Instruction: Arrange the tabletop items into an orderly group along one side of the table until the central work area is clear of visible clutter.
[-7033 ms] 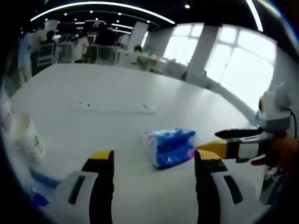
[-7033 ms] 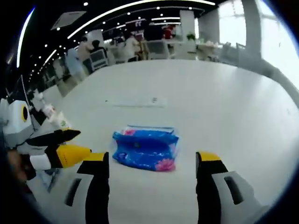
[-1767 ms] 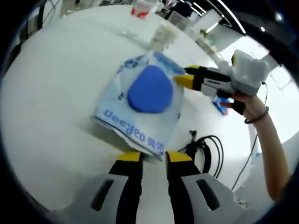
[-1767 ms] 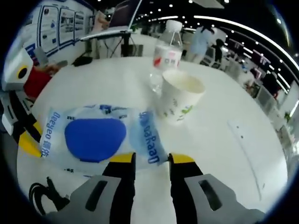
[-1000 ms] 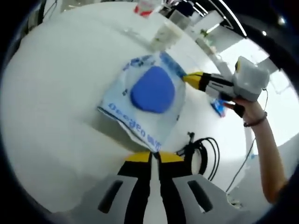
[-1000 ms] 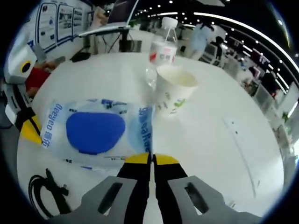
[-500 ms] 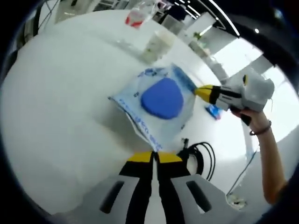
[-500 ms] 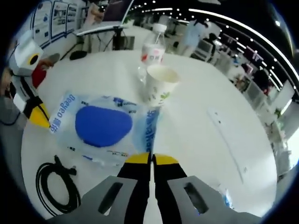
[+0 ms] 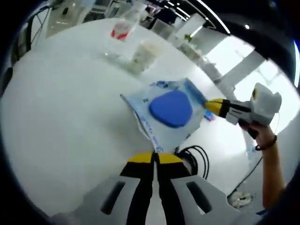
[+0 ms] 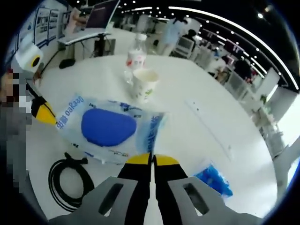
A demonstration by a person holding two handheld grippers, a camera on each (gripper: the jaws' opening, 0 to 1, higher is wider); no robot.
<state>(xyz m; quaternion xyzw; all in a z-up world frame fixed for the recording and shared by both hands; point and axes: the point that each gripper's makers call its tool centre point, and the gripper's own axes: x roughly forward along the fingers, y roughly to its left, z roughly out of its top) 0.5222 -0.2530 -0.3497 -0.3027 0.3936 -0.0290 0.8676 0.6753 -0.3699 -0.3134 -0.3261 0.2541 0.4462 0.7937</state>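
Note:
A clear plastic bag (image 9: 168, 110) printed in blue, with a blue pad inside, hangs stretched above the white table (image 9: 61, 117). My left gripper (image 9: 152, 157) is shut on the bag's near edge. My right gripper (image 9: 211, 105), held by a hand, pinches the opposite edge. In the right gripper view the same bag (image 10: 108, 126) spreads out in front of my right gripper (image 10: 151, 159), which is shut on its edge, and my left gripper (image 10: 44, 114) grips the far left corner.
A paper cup (image 10: 144, 84) and a water bottle (image 10: 135, 58) stand together behind the bag. A coiled black cable (image 10: 70, 180) lies under the bag's near left. A blue tissue pack (image 10: 213, 180) lies at the right. People and desks are beyond the table.
Both grippers went from open to shut on opposite edges of the bag. Since then the bag has risen off the table, and the cup and bottle look farther away.

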